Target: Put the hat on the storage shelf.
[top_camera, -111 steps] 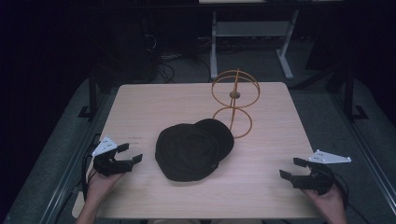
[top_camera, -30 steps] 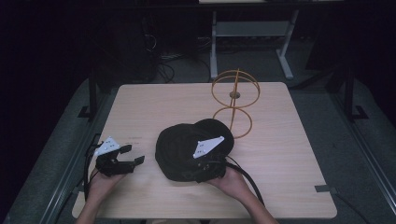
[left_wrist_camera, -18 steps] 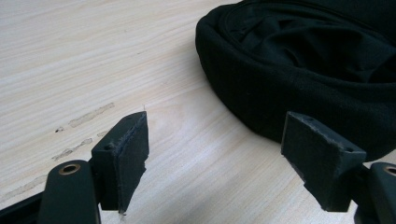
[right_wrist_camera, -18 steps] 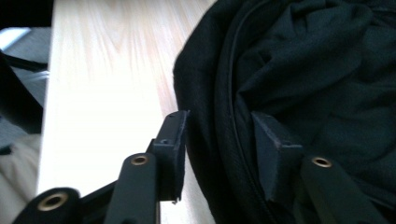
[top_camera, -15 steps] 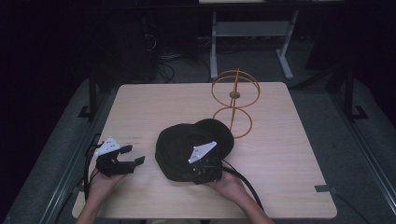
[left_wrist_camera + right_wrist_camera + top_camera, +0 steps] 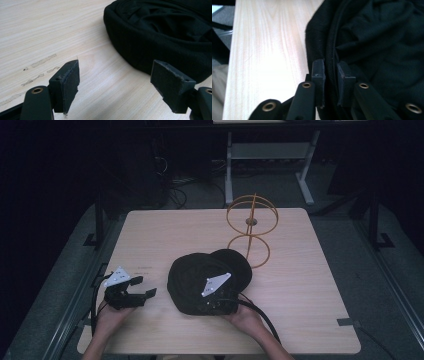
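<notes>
Black cap (image 6: 200, 275): soft dark fabric, lying crown-down near the middle of the surface (image 6: 310, 285), slightly toward the near edge. Inside shows crumpled folds; a thick rolled rim runs round the opening. Brim part points away toward the far side.

Right hand-held gripper (image 6: 331, 75): jaws have just been closing and now pinch the cap's near rim, one pad outside the rim, one inside. In the high view it sits at the cap's near edge (image 6: 220, 306).

Left hand-held gripper (image 6: 120, 82): jaws spread wide, nothing between them, resting low over bare wood just left of the cap; in the high view (image 6: 137, 295), apart from the fabric.

Yellow wire stand (image 6: 251, 232): upright, just behind the cap's right side, close to the brim.

Open room: wide bare wood at far left, and along the right side. Near edge close behind both hands.
</notes>
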Available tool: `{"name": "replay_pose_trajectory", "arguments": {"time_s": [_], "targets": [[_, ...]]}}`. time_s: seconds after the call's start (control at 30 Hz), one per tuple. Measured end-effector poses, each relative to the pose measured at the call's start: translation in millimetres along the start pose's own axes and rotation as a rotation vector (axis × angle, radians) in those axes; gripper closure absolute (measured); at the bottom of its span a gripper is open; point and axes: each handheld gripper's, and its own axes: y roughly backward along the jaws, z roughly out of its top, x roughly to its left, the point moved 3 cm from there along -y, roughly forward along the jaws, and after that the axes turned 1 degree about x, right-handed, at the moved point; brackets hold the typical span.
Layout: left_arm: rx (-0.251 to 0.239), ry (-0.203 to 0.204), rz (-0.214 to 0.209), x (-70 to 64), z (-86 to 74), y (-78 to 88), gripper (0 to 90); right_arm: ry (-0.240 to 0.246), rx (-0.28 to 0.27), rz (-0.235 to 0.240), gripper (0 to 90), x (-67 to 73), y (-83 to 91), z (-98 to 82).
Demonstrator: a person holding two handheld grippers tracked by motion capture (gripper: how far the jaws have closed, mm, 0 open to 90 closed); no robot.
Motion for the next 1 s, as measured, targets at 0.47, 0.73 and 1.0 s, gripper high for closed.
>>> {"name": "replay_pose_trajectory", "arguments": {"time_s": [0.47,0.73,1.0], "targets": [[-0.028,-0.016,-0.046,-12.9,6.4,-1.3,23.1,0.022,-0.041,-0.009,80.0,6.6,30.2,9.8],[-0.041,-0.032,-0.071,-19.8,10.0,-1.9,22.9,0.018,-0.116,-0.008,79.9,4.9,53.7,19.9],[-0.052,-0.035,-0.084,-24.6,12.4,-2.6,22.8,0.019,-0.149,-0.009,79.5,4.4,69.0,27.7]]}}
